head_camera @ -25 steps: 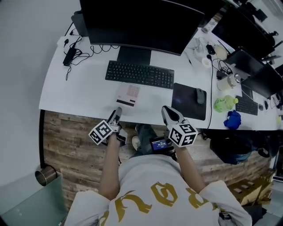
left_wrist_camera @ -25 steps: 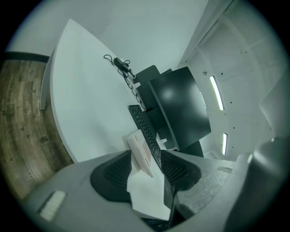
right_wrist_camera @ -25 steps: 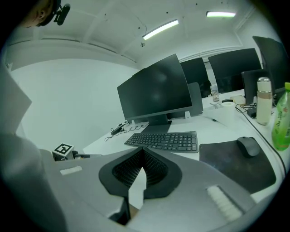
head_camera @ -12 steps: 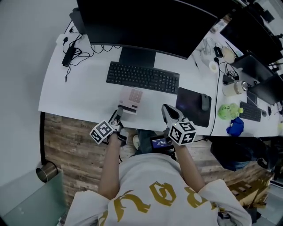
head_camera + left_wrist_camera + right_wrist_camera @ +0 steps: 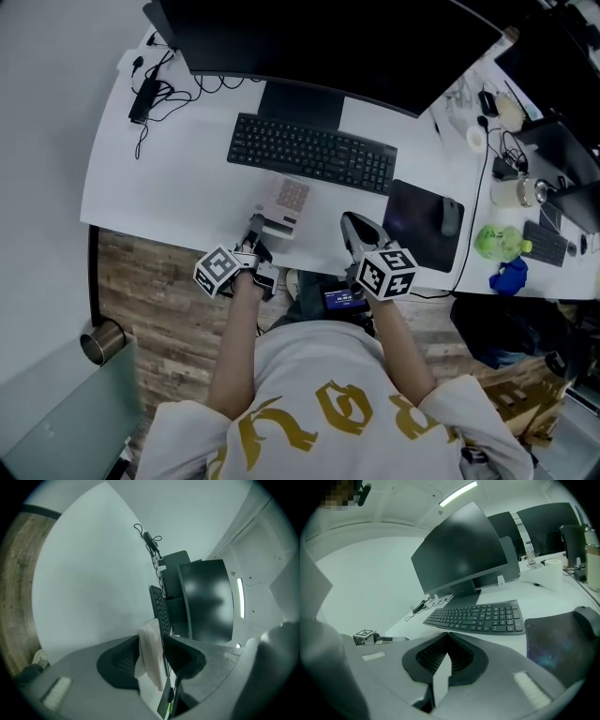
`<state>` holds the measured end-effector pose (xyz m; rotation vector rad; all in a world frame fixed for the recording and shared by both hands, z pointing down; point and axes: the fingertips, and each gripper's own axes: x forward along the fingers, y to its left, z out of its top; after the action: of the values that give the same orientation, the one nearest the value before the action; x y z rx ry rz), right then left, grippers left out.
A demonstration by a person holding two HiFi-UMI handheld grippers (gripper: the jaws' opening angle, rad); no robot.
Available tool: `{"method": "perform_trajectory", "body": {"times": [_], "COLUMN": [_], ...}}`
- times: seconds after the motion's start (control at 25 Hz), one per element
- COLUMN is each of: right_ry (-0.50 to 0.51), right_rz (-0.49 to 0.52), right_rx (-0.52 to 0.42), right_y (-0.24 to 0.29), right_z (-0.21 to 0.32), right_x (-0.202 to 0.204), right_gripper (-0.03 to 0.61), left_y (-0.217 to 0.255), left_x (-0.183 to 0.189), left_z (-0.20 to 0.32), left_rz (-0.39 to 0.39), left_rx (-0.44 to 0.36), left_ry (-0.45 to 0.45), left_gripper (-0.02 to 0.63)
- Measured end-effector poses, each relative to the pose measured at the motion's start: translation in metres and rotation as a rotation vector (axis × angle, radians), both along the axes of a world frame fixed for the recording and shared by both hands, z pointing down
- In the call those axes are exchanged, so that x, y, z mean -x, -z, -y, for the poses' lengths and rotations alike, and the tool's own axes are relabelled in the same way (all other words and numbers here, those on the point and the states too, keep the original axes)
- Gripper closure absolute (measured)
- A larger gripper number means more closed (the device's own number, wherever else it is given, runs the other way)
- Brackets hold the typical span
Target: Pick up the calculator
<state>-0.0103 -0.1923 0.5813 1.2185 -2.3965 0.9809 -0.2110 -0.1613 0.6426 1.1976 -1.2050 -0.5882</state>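
Note:
The calculator (image 5: 284, 204) is white with pinkish keys and lies on the white desk (image 5: 169, 178) near its front edge, just in front of the keyboard (image 5: 309, 152). My left gripper (image 5: 255, 230) is at the calculator's near end. In the left gripper view the calculator (image 5: 151, 653) stands edge-on between the jaws of the left gripper (image 5: 152, 639), which are closing around it. My right gripper (image 5: 354, 230) hovers over the desk's front edge to the right of the calculator. Its jaws meet at the tips in the right gripper view (image 5: 447, 637) and hold nothing.
A large dark monitor (image 5: 319, 47) stands behind the keyboard. A dark mouse pad (image 5: 422, 223) with a mouse (image 5: 451, 216) lies to the right. Cables and a power adapter (image 5: 141, 94) lie at the far left. Bottles and clutter (image 5: 497, 239) fill the right end.
Both grippers have moved forward and down toward the desk. The left gripper has reached the calculator's near end and rolled, and its jaws have narrowed around it.

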Motion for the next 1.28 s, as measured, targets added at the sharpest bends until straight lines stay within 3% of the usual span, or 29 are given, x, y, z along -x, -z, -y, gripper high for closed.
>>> {"method": "perform_trajectory", "body": {"times": [0.56, 0.72, 1.28], "right_ry": [-0.044, -0.057, -0.055], "right_rz": [0.007, 0.001, -0.002], "right_rx": [0.034, 0.047, 0.024], "right_y": [-0.014, -0.02, -0.012], "right_z": [0.012, 0.011, 0.007], "right_x": [-0.023, -0.03, -0.035], "right_gripper": [0.555, 0.555, 0.555], "left_y": [-0.011, -0.014, -0.015], "left_x": [-0.007, -0.006, -0.002], "left_z": [0.012, 0.01, 0.004], "left_rz": [-0.009, -0.009, -0.059], "left_rx": [0.054, 0.073, 0.057], "left_ry": [0.015, 0.041, 0.084], "left_gripper": [0.348, 0.403, 0.414]}}
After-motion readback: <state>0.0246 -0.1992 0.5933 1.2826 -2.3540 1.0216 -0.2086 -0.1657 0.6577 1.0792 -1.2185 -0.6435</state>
